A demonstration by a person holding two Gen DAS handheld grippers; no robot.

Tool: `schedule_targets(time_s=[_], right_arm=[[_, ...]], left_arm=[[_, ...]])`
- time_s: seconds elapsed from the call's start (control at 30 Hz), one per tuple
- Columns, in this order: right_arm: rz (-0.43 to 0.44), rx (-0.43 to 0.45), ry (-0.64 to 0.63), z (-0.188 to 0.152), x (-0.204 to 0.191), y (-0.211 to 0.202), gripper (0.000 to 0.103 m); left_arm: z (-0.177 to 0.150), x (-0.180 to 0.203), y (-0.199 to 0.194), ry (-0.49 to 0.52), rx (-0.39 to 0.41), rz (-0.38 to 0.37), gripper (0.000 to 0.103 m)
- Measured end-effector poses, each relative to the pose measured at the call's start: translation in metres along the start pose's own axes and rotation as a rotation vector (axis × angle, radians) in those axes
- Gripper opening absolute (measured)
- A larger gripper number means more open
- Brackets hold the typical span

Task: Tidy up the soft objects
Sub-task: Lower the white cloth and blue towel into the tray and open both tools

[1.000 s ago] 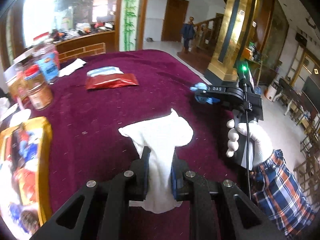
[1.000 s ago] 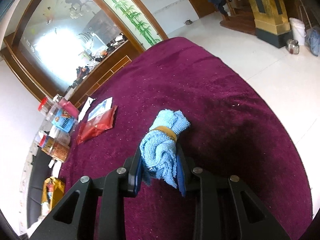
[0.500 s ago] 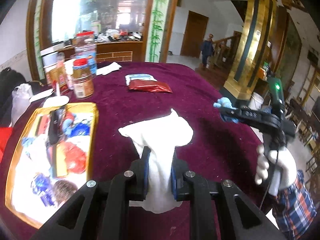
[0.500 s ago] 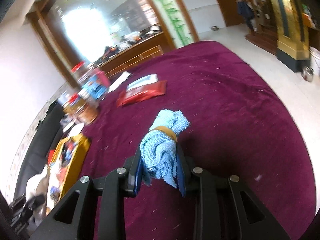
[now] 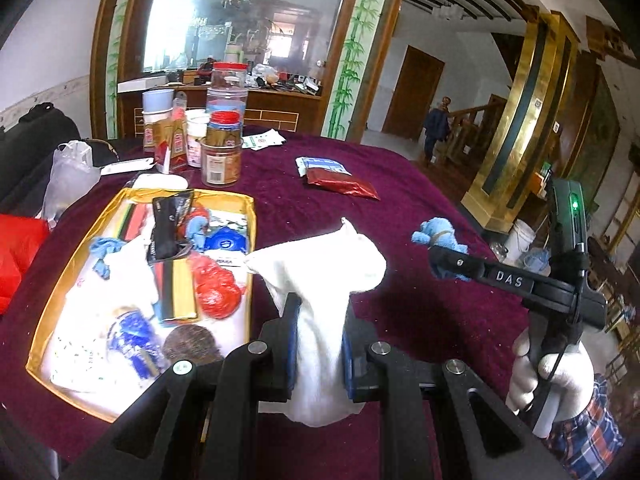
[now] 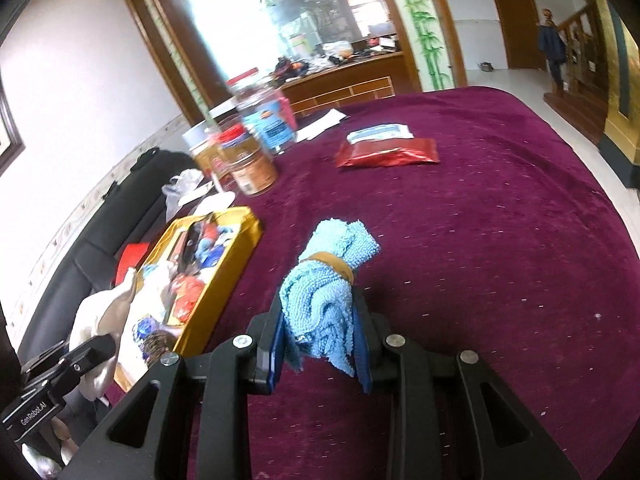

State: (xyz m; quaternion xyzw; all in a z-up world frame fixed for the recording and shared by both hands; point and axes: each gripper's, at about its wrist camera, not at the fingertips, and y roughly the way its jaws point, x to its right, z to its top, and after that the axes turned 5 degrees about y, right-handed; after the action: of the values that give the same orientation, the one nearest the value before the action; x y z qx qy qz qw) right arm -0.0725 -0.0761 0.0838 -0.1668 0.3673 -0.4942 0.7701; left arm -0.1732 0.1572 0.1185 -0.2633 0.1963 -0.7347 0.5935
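My left gripper (image 5: 320,344) is shut on a white sock (image 5: 320,276), held above the maroon tablecloth just right of the gold tray (image 5: 250,216). The tray holds several small items: red, blue and white soft things and packets. My right gripper (image 6: 322,340) is shut on a rolled light-blue towel (image 6: 324,288) bound with a tan band. In the left wrist view the right gripper (image 5: 440,258) is off to the right with the blue towel (image 5: 438,236) in it. The gold tray (image 6: 236,252) lies to the left in the right wrist view, with the white sock (image 6: 104,312) beyond its near end.
Jars and cups (image 5: 222,152) stand behind the tray. A red foil packet (image 5: 342,184) and a blue-white packet (image 5: 320,164) lie mid-table. A clear plastic bag (image 5: 68,176) and a red object (image 5: 16,252) are at the left. A gloved hand (image 5: 548,376) grips the right handle.
Both grippers have swung left across the table, keeping the sock and the towel in their grip. The gold tray has come fully into view, close beside the left gripper.
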Motion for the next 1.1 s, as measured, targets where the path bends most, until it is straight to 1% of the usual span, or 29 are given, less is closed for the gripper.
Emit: schedule_targets(time_s=[0.27, 0.4, 0.53, 0.67, 0.8, 0.97, 1.1], right_arm=[[0.026, -0.048, -0.076, -0.009, -0.048, 0.016, 0.027], [0.050, -0.069, -0.119, -0.014, -0.075, 0.025, 0.028], [0.083, -0.104, -0.167, -0.021, -0.104, 0.039, 0.028], [0.121, -0.146, -0.213, -0.031, -0.130, 0.052, 0.028], [0.165, -0.201, -0.265, -0.047, -0.155, 0.064, 0.028], [0.156, -0.237, -0.324, -0.059, -0.174, 0.080, 0.028], [0.133, -0.254, -0.336, -0.060, -0.179, 0.094, 0.028]], left_arm=[[-0.008, -0.038, -0.015, -0.075, 0.031, 0.014, 0.017], [-0.012, -0.072, -0.024, -0.145, 0.051, 0.044, 0.017], [-0.020, -0.112, -0.029, -0.228, 0.051, 0.095, 0.017], [-0.030, -0.145, -0.025, -0.298, 0.032, 0.137, 0.017], [-0.039, -0.165, -0.018, -0.342, 0.010, 0.158, 0.018], [-0.047, -0.176, 0.001, -0.361, -0.051, 0.179, 0.018], [-0.054, -0.175, 0.009, -0.354, -0.092, 0.161, 0.018]])
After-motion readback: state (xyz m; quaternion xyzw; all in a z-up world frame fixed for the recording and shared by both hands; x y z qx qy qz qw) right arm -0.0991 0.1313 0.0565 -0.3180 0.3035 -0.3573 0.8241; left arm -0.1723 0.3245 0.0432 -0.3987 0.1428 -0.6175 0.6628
